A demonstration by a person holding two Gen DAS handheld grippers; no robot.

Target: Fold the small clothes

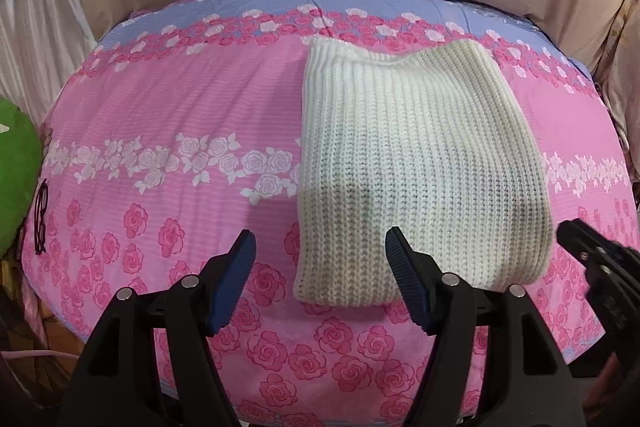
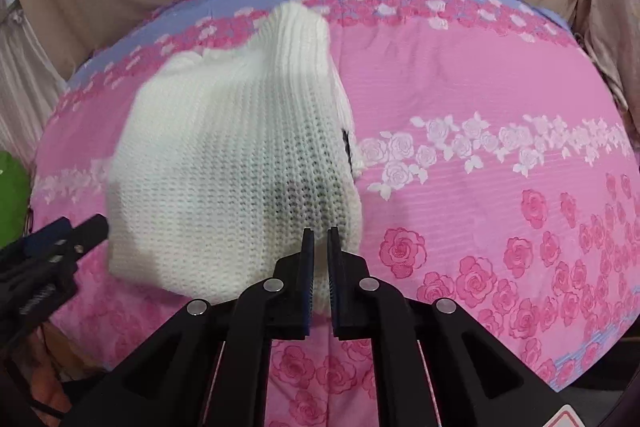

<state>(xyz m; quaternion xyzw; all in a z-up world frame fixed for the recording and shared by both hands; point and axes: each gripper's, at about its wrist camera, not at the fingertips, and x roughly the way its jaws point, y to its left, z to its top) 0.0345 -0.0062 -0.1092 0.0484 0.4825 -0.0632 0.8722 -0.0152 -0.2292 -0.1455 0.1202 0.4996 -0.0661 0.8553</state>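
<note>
Left wrist view: the left tool (image 1: 320,247) is spread wide, holding nothing, at the near left corner of a folded white knit garment (image 1: 416,179) lying flat on a pink rose-print bed cover (image 1: 160,147). Right wrist view: the right tool (image 2: 319,239) is closed to a narrow gap over the garment's near edge (image 2: 224,167); whether fabric is clamped cannot be determined. A green plush item (image 1: 16,167) lies at the bed's left edge.
</note>
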